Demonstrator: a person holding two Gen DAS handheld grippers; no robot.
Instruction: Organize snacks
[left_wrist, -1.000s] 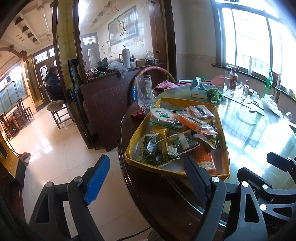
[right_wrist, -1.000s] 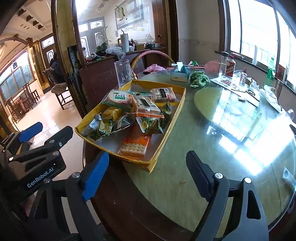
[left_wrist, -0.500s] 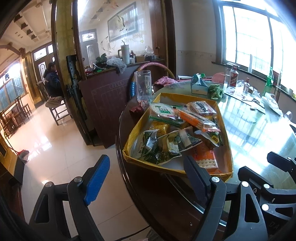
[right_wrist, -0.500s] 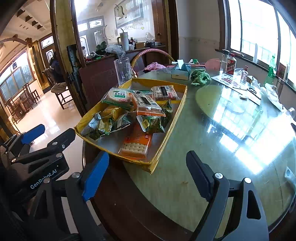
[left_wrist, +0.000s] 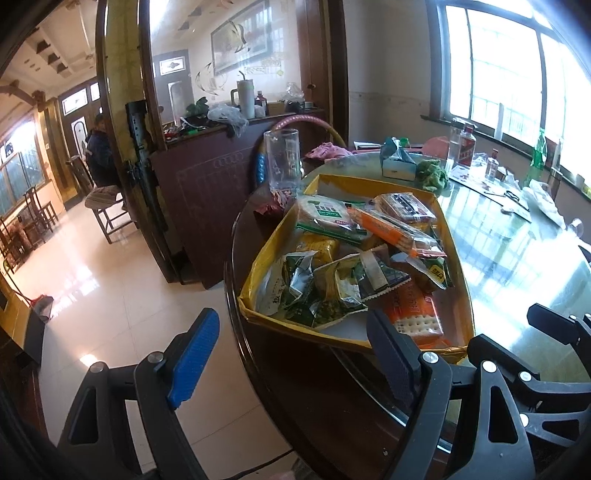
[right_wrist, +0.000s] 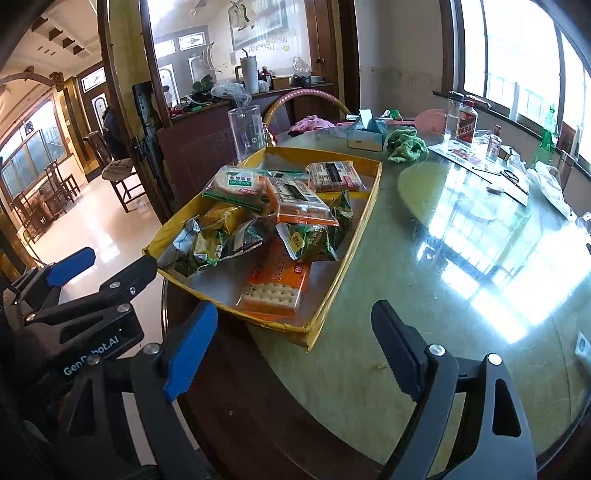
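Note:
A yellow cardboard tray (left_wrist: 452, 227) (right_wrist: 360, 232) holds several snack packets at the near edge of a round glass-topped table (right_wrist: 461, 295). An orange cracker pack (right_wrist: 275, 286) (left_wrist: 413, 314) lies nearest me. Green wrappers (left_wrist: 332, 286) (right_wrist: 218, 243) are piled in the middle, and an orange-topped pack (right_wrist: 297, 201) lies on them. My left gripper (left_wrist: 291, 350) is open and empty, short of the tray's near left corner. My right gripper (right_wrist: 295, 350) is open and empty just before the tray's near edge. The left gripper also shows in the right wrist view (right_wrist: 96, 273).
A tall clear glass (left_wrist: 282, 160) (right_wrist: 245, 133) stands behind the tray. A tissue box (right_wrist: 365, 136), a green cloth (right_wrist: 406, 146), bottles (right_wrist: 465, 123) and papers (right_wrist: 480, 162) lie farther across the table. A wooden counter (left_wrist: 207, 184) and chairs stand to the left.
Both grippers have moved forward a little toward the tray, which looks slightly larger. Both stay open and empty. Nothing on the table has moved.

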